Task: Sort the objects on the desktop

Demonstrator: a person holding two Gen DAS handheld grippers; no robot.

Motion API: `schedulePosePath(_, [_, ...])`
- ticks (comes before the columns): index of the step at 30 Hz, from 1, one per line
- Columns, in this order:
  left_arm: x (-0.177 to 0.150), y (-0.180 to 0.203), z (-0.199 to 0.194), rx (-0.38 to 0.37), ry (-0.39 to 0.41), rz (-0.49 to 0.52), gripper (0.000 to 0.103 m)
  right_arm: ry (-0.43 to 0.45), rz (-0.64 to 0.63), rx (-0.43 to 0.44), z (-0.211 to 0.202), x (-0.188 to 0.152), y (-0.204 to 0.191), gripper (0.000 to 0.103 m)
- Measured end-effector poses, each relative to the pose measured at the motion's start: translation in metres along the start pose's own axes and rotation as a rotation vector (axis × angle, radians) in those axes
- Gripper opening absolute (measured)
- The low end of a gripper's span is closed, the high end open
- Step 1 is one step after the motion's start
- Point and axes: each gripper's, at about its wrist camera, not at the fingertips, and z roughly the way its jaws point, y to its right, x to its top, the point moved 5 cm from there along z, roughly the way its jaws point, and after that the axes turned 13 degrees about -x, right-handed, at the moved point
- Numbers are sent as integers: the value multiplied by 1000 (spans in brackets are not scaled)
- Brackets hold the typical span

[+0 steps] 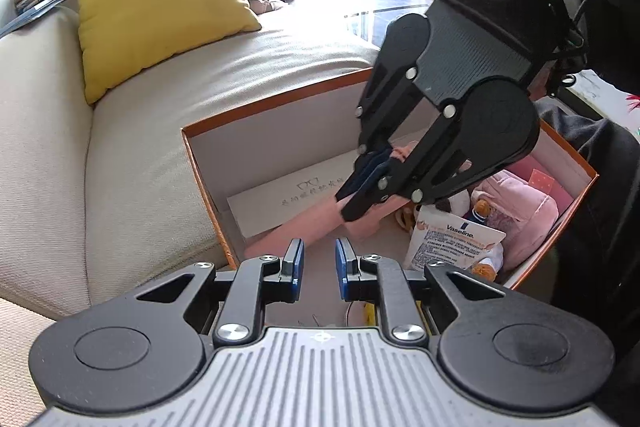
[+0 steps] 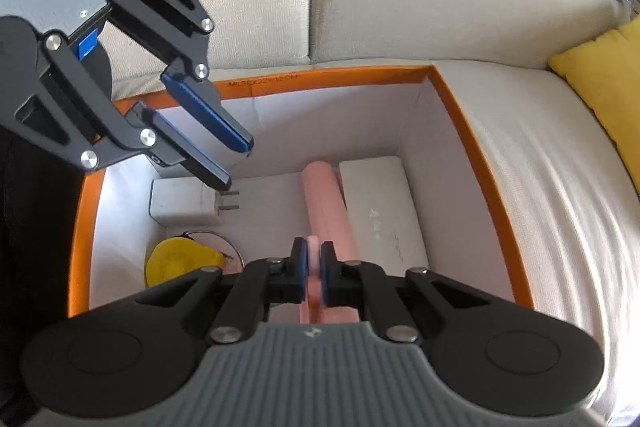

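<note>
An orange-rimmed cardboard box (image 2: 328,73) stands on a beige sofa and holds several items. In the right wrist view my right gripper (image 2: 314,257) is shut on a thin edge of a long pink case (image 2: 324,199) that lies across the box floor. The left wrist view shows that right gripper (image 1: 351,201) reaching down into the box (image 1: 280,99), its pads pinching the pink case (image 1: 296,227). My left gripper (image 1: 319,255) hovers over the box's near side, open by a narrow gap with nothing between its blue pads. It also shows at the upper left as the left gripper (image 2: 234,163).
Inside the box lie a white charger plug (image 2: 184,203), a yellow item (image 2: 180,261), a white flat case (image 2: 380,215), a white glasses box (image 1: 280,195), a Vaseline packet (image 1: 452,239) and a pink plush (image 1: 516,203). A yellow cushion (image 1: 160,11) rests on the sofa.
</note>
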Motion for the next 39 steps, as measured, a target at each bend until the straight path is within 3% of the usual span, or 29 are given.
schedulePosePath(7, [5,1,7,-18,0,2,19,-40,53,-4,-2,1,12,15])
schedulePosePath(11, [9,-1,11,-27,8,-2,19,-50,184,-11,-18,-5,33,19])
schedulePosePath(16, [13,-3,19,-50,0,-12,19,-141,384,-40,-28,-29,65,21])
schedulePosePath(19, [13,-4,26,-67,-27,-11,19,-193,471,-2,-29,-46,72,34])
schedulePosePath(25, [10,1,42,-71,-119,33,19,-308,528,7,-19,-69,68,34])
schedulePosePath(29, [10,-1,56,-47,-206,36,19,-356,648,79,-6,-73,70,50])
schedulePosePath(34, [7,-3,69,-34,-261,23,19,-379,740,130,3,-79,72,46])
schedulePosePath(39, [6,-6,72,20,-256,21,19,-360,749,111,-4,-82,70,43])
